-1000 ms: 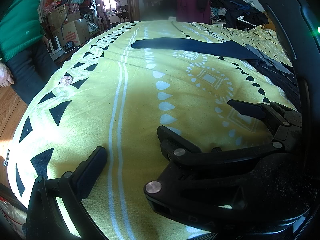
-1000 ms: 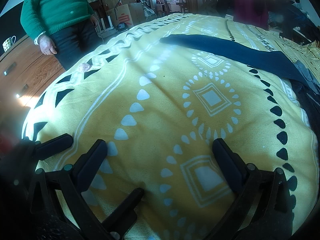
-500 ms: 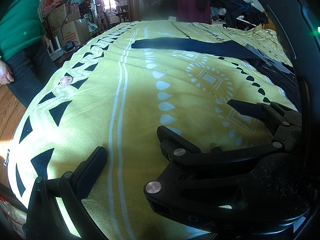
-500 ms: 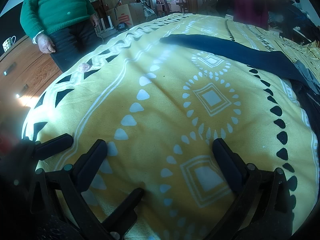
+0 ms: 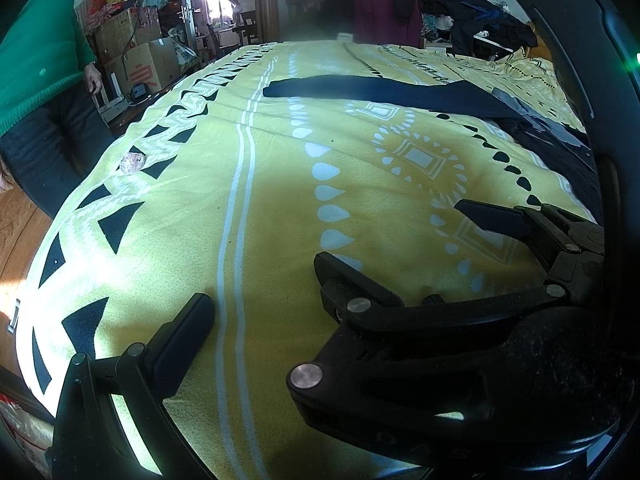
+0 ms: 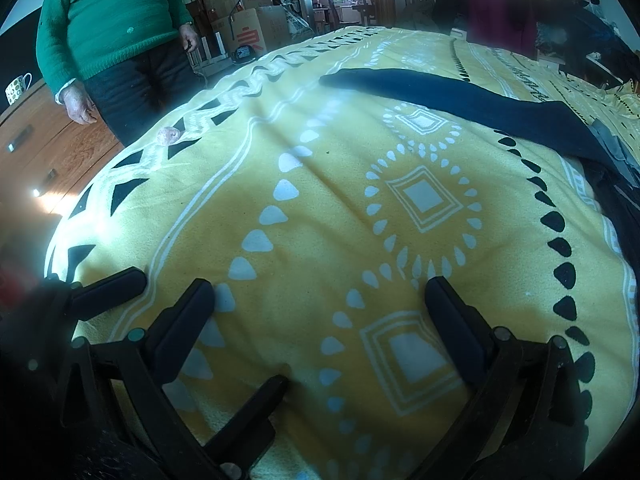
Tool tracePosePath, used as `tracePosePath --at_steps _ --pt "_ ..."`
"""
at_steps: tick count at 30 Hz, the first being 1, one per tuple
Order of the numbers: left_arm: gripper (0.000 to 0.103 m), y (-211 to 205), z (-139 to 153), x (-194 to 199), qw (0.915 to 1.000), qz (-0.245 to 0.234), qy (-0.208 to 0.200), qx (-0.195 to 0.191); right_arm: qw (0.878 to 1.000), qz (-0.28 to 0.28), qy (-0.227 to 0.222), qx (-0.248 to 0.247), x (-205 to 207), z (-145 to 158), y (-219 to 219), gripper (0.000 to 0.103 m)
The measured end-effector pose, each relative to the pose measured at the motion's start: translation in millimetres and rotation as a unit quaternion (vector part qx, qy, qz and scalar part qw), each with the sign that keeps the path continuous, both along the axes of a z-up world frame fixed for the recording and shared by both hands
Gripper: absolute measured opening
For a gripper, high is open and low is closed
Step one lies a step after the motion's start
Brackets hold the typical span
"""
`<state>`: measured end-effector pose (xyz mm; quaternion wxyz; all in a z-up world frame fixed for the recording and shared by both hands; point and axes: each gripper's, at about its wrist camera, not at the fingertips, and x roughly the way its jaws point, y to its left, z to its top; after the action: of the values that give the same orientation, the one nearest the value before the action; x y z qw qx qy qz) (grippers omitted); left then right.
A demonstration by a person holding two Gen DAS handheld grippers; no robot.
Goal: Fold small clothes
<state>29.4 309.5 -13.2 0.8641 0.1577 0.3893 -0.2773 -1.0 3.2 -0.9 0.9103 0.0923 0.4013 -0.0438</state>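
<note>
Both my grippers, left (image 5: 264, 280) and right (image 6: 316, 296), rest spread, empty; folding unstarted. Next: reach dark garment (image 6: 460, 96).

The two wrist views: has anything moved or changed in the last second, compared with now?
No visible change. Both grippers, left and right, stay low over the yellow blanket with jaws open and holding nothing. The dark garment lies stretched across the far part of the blanket as before, and the person in the green sweater stands in the same place.
</note>
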Motion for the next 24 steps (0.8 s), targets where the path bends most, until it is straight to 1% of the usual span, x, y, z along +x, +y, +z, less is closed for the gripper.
tracePosePath --at_steps 5,9,14,24 --pt "0.103 -7 0 2 1.0 0.001 0.002 -0.002 1.0 0.0 -0.001 0.002 0 0 0 0.103" --pt "0.103 -11 -1 -1 1.0 0.007 0.006 0.004 1.0 -0.001 -0.001 0.01 2 -2 -3 0.103" --pt "0.103 -13 -1 1 0.9999 0.007 0.009 -0.003 1.0 0.0 -0.002 0.013 2 -2 -3 0.103" --pt "0.103 -12 -3 0 0.9994 0.007 0.034 0.002 1.0 0.001 -0.003 0.021 4 0 -4 0.103"
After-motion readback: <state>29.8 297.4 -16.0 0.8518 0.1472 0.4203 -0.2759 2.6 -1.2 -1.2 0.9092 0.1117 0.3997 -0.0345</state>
